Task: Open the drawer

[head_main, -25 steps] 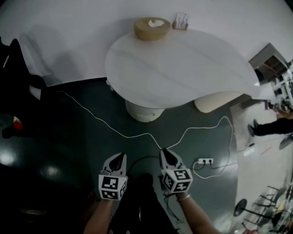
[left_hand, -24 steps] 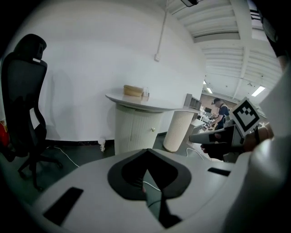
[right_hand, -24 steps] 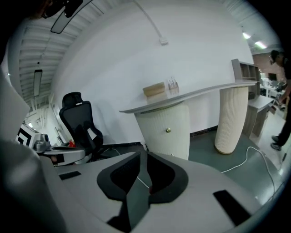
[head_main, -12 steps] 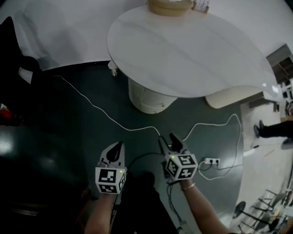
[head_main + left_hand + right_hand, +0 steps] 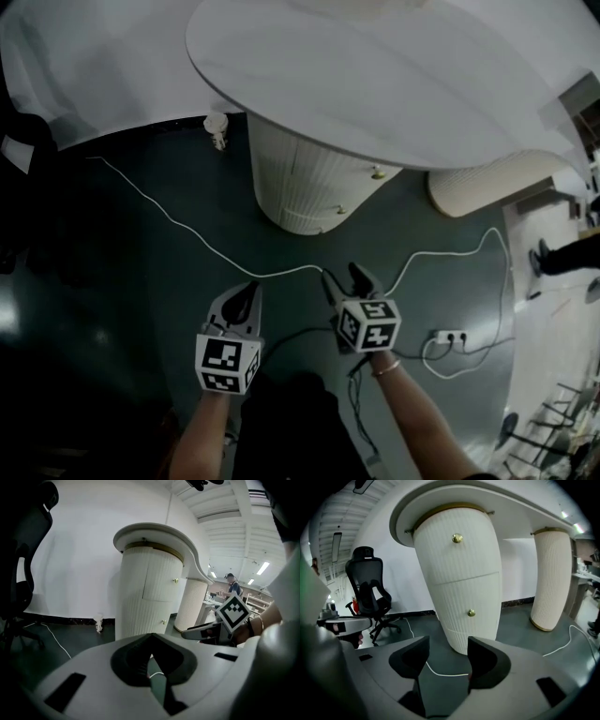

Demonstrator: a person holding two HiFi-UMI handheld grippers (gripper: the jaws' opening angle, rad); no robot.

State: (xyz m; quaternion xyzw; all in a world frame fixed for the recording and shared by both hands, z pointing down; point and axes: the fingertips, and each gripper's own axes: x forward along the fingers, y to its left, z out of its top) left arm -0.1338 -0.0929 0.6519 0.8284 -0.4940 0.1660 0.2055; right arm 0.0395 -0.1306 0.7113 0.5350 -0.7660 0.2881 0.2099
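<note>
A white ribbed pedestal (image 5: 300, 178) under the table top (image 5: 375, 66) holds two drawers. The upper drawer has a gold knob (image 5: 457, 538), and the lower drawer has its own knob (image 5: 471, 613); both drawers sit flush in the pedestal. My right gripper (image 5: 344, 277) hangs low over the dark floor, well short of the pedestal. Its jaws (image 5: 447, 651) are opening with nothing between them, and they point at the lower drawer. My left gripper (image 5: 248, 291) is beside it on the left, shut and empty (image 5: 151, 639), also facing the pedestal (image 5: 147, 592).
A white cable (image 5: 187, 234) runs across the floor just ahead of both grippers, and a power strip (image 5: 450, 336) lies to the right. A second ribbed pedestal (image 5: 551, 578) stands at the right. A black office chair (image 5: 370, 597) stands at the left.
Both grippers have sunk toward the floor and the pedestal's drawers have come into view under the table. The right gripper's jaws, shut before, now stand apart.
</note>
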